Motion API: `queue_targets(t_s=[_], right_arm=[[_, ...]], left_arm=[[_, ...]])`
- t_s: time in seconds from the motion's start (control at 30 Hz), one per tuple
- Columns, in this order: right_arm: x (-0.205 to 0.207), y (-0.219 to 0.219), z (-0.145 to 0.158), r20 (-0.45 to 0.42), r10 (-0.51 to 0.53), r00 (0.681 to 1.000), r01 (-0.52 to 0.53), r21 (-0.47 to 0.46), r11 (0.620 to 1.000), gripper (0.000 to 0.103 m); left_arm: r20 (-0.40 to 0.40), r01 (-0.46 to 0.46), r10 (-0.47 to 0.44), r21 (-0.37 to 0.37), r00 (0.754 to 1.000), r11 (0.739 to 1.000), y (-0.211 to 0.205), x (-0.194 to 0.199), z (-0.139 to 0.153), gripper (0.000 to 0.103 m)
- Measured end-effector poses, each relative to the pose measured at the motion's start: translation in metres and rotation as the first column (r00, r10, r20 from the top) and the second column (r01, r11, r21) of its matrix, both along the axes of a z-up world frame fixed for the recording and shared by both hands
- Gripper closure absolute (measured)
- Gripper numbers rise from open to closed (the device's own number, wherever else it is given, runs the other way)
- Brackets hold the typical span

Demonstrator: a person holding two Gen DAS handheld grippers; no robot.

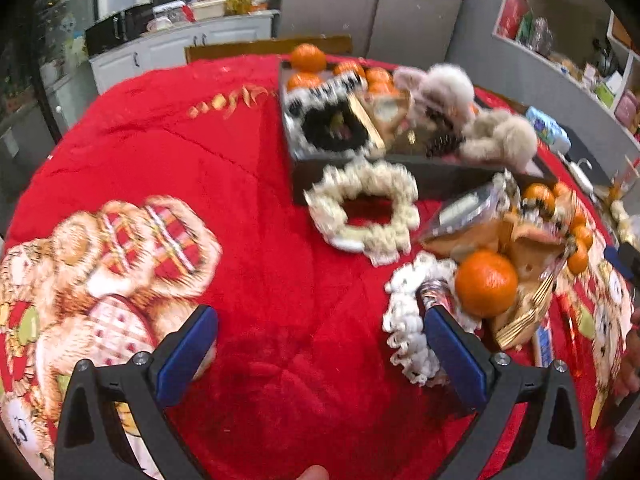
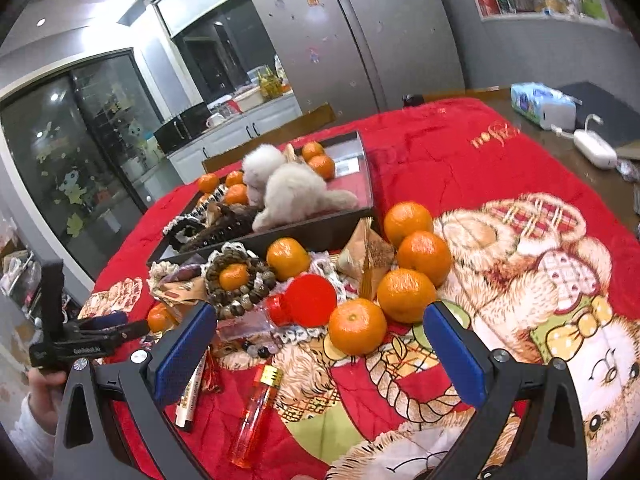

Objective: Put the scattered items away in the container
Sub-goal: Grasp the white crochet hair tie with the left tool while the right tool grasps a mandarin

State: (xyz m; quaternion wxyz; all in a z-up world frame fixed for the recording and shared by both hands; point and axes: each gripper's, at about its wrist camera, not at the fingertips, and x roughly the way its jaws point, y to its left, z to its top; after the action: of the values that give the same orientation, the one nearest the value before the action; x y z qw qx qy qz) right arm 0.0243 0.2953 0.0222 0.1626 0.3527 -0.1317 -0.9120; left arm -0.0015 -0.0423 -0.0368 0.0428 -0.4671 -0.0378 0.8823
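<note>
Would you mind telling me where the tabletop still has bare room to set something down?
Free: the red blanket left of the dark tray, above the bear print. Crowded: the tray itself, and the pile of tangerines and beads in front of it.

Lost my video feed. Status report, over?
Left tool and right tool open, empty. Box part filled. Oranges, lighter, beads loose on blanket. Nothing blocking.
</note>
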Motion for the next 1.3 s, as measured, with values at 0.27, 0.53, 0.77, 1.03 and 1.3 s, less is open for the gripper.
queue_targets(t_s=[0.27,0.53,0.77,1.03,1.3], right_arm=[[-0.005,-0.005,-0.017,0.053,-0.011,0.999,0.007,0.078,0.997,0.007],[-0.013,-0.011,-0.031,0.108,0.000,0.994,-0.012,0.107,0.994,0.040],[-0.020,-0.013,-0.033,0.119,-0.012,0.993,-0.003,0.126,0.992,0.056],[-0.020,-0.001,-0.034,0.126,-0.009,0.992,0.003,0.047,0.999,0.062],[-0.016,-0.001,-0.032,0.123,-0.004,0.992,-0.001,0.047,0.999,0.067]], left_arm=[[-0.027,0.017,-0.019,-0.090,0.999,0.996,0.018,-0.001,-0.008,0.000],[-0.031,0.001,-0.004,-0.081,1.000,0.997,0.020,0.000,-0.008,0.000],[-0.033,-0.010,0.007,-0.085,0.999,0.996,0.019,0.000,-0.008,0.000],[-0.080,0.012,-0.018,-0.081,0.997,0.997,0.018,0.020,0.002,0.037],[-0.100,0.103,-0.109,-0.057,0.989,0.993,0.024,0.031,0.005,0.084]])
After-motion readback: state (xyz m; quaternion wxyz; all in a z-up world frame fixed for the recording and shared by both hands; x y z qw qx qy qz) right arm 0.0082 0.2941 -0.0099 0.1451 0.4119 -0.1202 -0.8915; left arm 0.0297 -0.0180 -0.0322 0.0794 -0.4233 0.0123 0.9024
